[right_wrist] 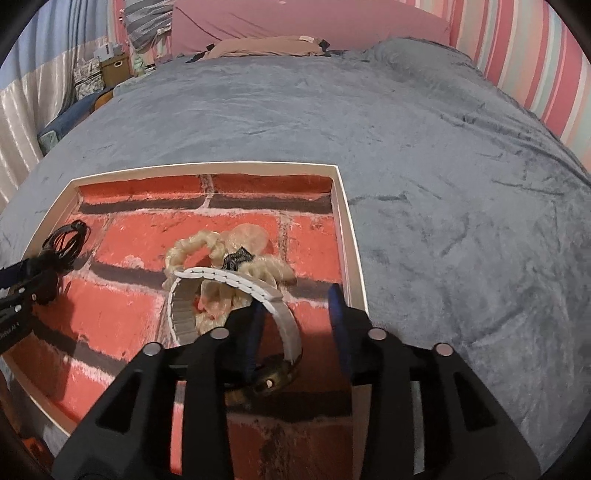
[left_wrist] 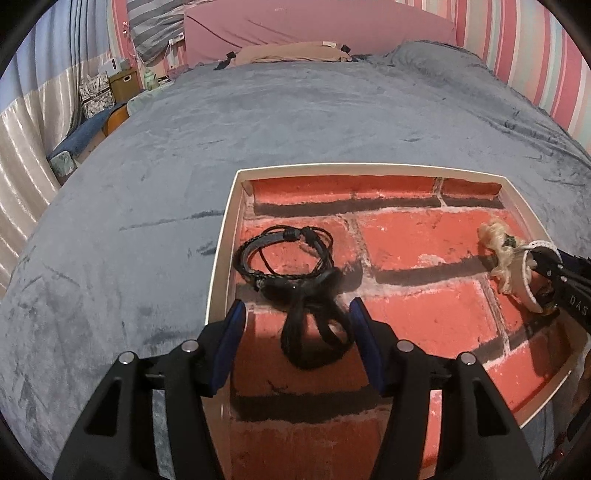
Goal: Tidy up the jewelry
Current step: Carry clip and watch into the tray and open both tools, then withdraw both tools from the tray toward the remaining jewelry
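A shallow white-rimmed tray with a red brick-pattern floor lies on the grey bedspread; it also shows in the right wrist view. A black cord bracelet and a black loop of bands lie at its left side. My left gripper is open, its blue pads astride the black loop. A cream scrunchie and a white-strapped watch lie at the tray's right side. My right gripper is open, with the watch strap between its fingers. Both items show small in the left wrist view, the watch beside the scrunchie.
The grey bedspread spreads around the tray. A pink headboard and a tan pillow stand at the far end. Striped wall on the right; curtains, boxes and a bedside stand at far left.
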The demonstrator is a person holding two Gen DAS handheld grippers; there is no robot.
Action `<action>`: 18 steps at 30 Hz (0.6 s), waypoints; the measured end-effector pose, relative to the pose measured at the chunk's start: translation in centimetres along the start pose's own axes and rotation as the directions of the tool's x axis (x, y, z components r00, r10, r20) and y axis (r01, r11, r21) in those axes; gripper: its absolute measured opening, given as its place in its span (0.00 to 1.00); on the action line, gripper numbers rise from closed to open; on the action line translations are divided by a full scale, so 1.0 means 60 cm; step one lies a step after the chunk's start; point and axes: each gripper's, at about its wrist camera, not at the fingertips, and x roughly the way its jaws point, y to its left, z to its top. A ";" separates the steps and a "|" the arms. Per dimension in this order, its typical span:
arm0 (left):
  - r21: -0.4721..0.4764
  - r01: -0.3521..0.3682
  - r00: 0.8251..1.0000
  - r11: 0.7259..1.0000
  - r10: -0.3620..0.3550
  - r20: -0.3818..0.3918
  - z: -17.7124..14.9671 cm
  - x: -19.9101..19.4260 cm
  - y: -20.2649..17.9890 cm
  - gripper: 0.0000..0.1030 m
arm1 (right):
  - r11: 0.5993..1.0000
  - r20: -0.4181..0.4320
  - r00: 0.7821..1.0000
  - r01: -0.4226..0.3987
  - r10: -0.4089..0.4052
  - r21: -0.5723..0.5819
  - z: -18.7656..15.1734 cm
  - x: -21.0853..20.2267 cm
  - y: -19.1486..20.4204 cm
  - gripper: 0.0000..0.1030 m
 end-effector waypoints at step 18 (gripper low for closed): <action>-0.006 -0.003 0.995 1.000 0.004 0.099 -0.038 -0.117 0.017 0.70 | 1.000 0.107 0.994 -0.022 0.023 -0.009 -0.034 -0.120 -0.021 0.80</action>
